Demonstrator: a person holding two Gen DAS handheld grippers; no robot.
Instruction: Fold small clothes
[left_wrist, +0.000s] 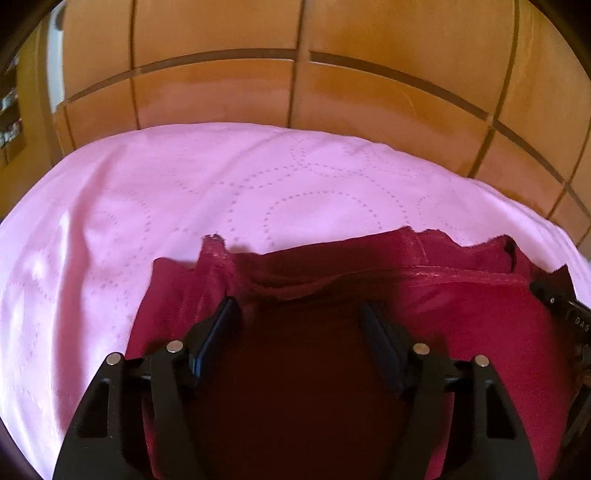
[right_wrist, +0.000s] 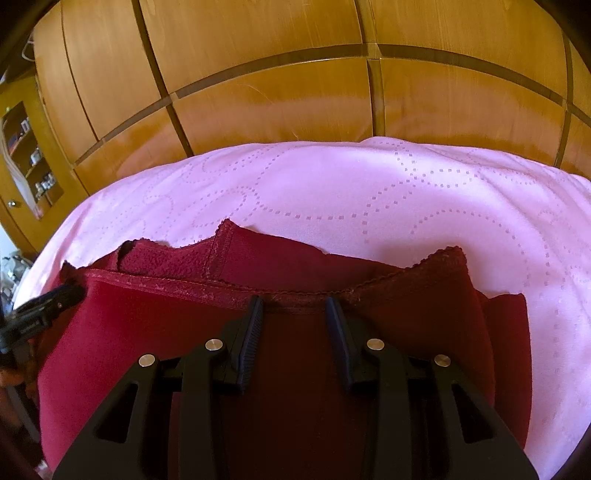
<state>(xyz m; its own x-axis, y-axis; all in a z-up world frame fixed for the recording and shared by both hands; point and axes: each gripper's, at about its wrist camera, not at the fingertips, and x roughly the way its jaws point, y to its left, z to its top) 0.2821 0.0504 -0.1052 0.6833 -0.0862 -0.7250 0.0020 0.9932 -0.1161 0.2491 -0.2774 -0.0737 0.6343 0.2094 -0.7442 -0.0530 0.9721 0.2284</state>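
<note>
Both jaws spread over red garment (right_wrist: 147, 332), hem crosswise, pink bedspread (right_wrist: 369, 192)

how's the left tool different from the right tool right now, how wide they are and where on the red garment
The left tool stands wider open; the right tool has a narrower gap. The left tool's tips sit short of the red garment's hem, over its dark body; the right tool's tips reach the hem seam. Both are black, point down over the garment on the pink bedspread, with cloth showing between their fingers and no clear pinch.

garment (left_wrist: 461, 325) near edge hidden under gripper (left_wrist: 299, 317)
</note>
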